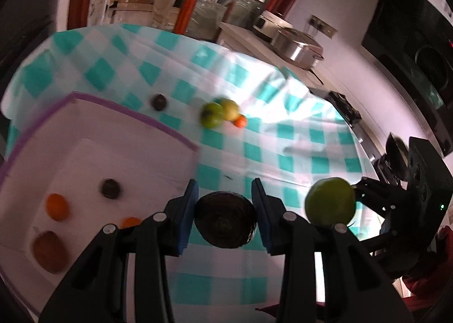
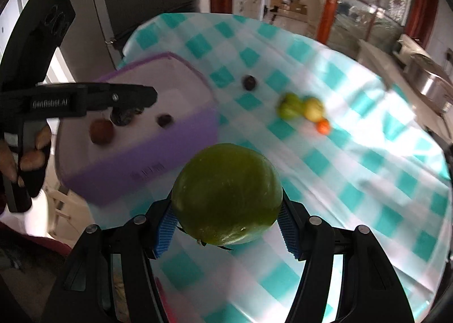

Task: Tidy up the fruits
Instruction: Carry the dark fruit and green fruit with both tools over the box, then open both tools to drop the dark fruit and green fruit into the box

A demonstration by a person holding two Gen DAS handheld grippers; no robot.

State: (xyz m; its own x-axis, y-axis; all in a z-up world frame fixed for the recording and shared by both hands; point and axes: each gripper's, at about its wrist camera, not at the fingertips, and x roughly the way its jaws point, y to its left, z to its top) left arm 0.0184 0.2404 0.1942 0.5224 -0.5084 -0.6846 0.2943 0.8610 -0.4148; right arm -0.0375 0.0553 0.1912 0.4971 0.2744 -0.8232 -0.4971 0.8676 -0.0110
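My left gripper (image 1: 225, 204) is shut on a dark wrinkled fruit (image 1: 226, 219), held above the table by the right edge of the purple-rimmed box (image 1: 136, 116). My right gripper (image 2: 226, 219) is shut on a large green fruit (image 2: 226, 194); that fruit also shows in the left wrist view (image 1: 330, 201). The box (image 2: 136, 164) holds a dark fruit (image 1: 110, 188), an orange fruit (image 1: 57, 206), a second small orange one (image 1: 130, 221) and a brown fruit (image 1: 49, 250). On the cloth lie a dark fruit (image 1: 159, 102), a green fruit (image 1: 211, 115), a yellow-green fruit (image 1: 230, 107) and a small orange fruit (image 1: 240, 121).
The table has a teal and white checked cloth (image 1: 283, 136). A counter with metal pots (image 1: 297, 48) stands beyond the far right edge. A dark oven (image 1: 419, 48) is on the right wall. In the right wrist view my left gripper (image 2: 85, 102) hangs over the box.
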